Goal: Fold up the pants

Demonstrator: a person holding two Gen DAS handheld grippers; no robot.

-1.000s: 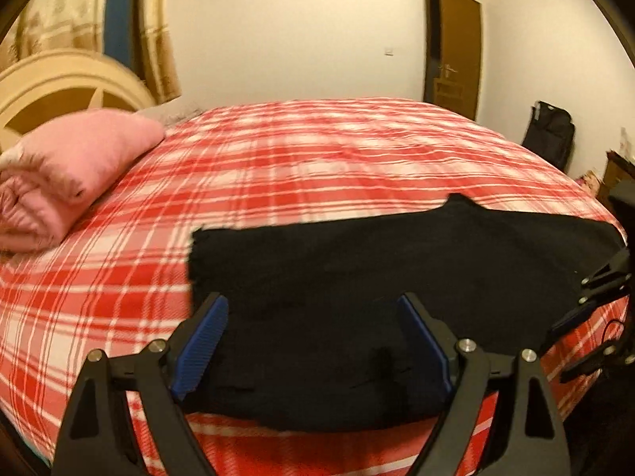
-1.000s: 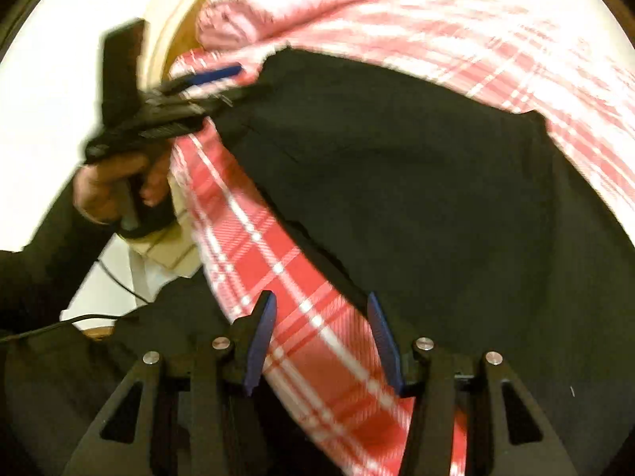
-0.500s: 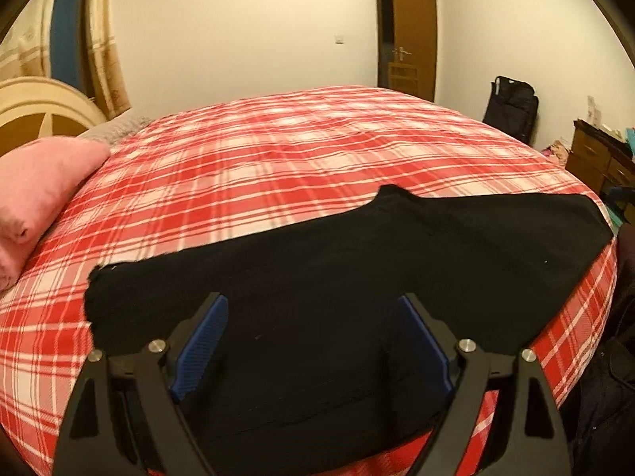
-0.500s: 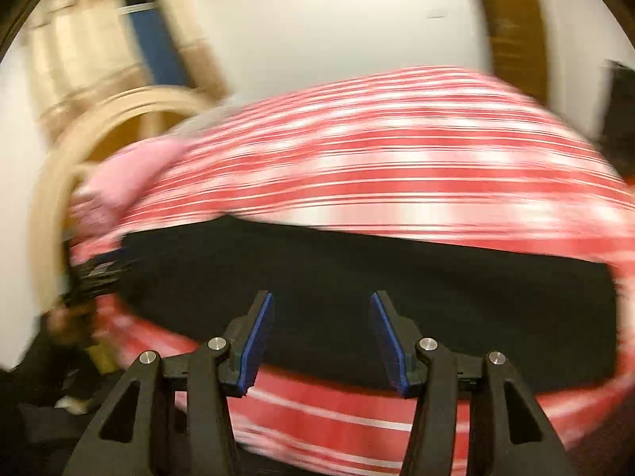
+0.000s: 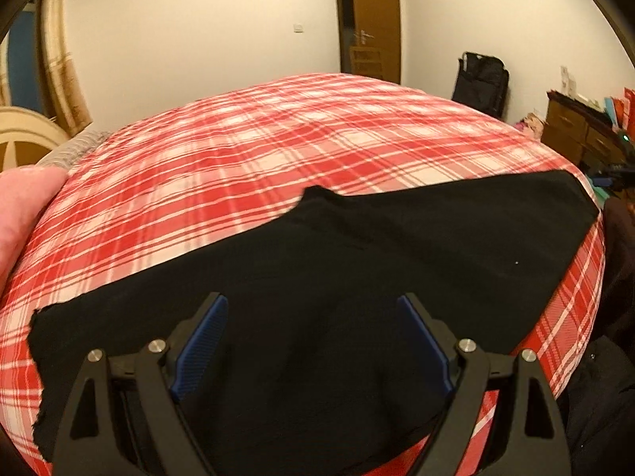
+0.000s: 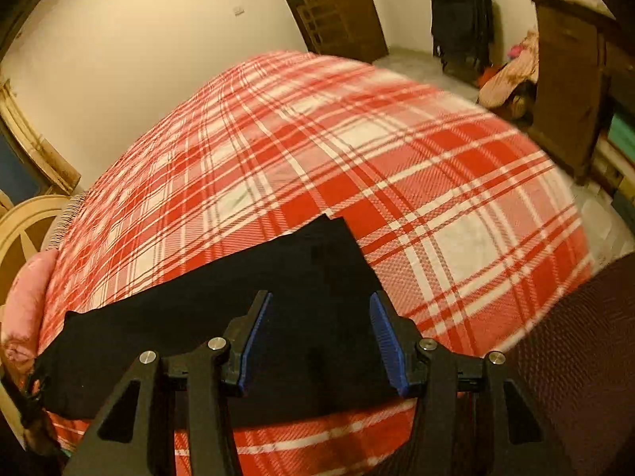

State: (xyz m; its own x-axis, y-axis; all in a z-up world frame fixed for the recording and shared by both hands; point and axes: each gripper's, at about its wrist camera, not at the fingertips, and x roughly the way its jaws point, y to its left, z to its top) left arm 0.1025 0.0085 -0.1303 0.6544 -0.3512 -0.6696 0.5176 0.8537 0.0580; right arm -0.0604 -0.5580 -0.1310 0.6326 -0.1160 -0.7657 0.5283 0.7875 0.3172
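Black pants (image 5: 337, 297) laid flat along near edge of bed (image 5: 278, 150), long axis left to right; one end toward pink pillow (image 5: 20, 214) at far left, other end near right corner of mattress. Small peak of cloth sticking up on far edge, about midway.

Changed over last second: both cameras swung from a close, tilted look at the cloth to a level, pulled-back view. A second ago right gripper looked along the near bed edge beside the pants, other tool at the left end; now both face across the bed with whole garment spread ahead. Reads as lay-out done, release made, next fold not yet begun.

Left gripper (image 5: 313, 341): spread wide, nothing between blue pads (image 5: 202, 341), over middle of pants. Right gripper (image 6: 321, 341): parted fairly wide, nothing held, over right end of pants (image 6: 238, 309).

Edges: left end ragged, lying on plaid; near edge partly hidden behind tools, seemingly close to mattress edge. Right end square, flat.

Room: broad bare plaid beyond far edge, ample for folding end over end. Dresser (image 6: 567, 79) and dark bag (image 6: 460, 20) well apart, off the bed.
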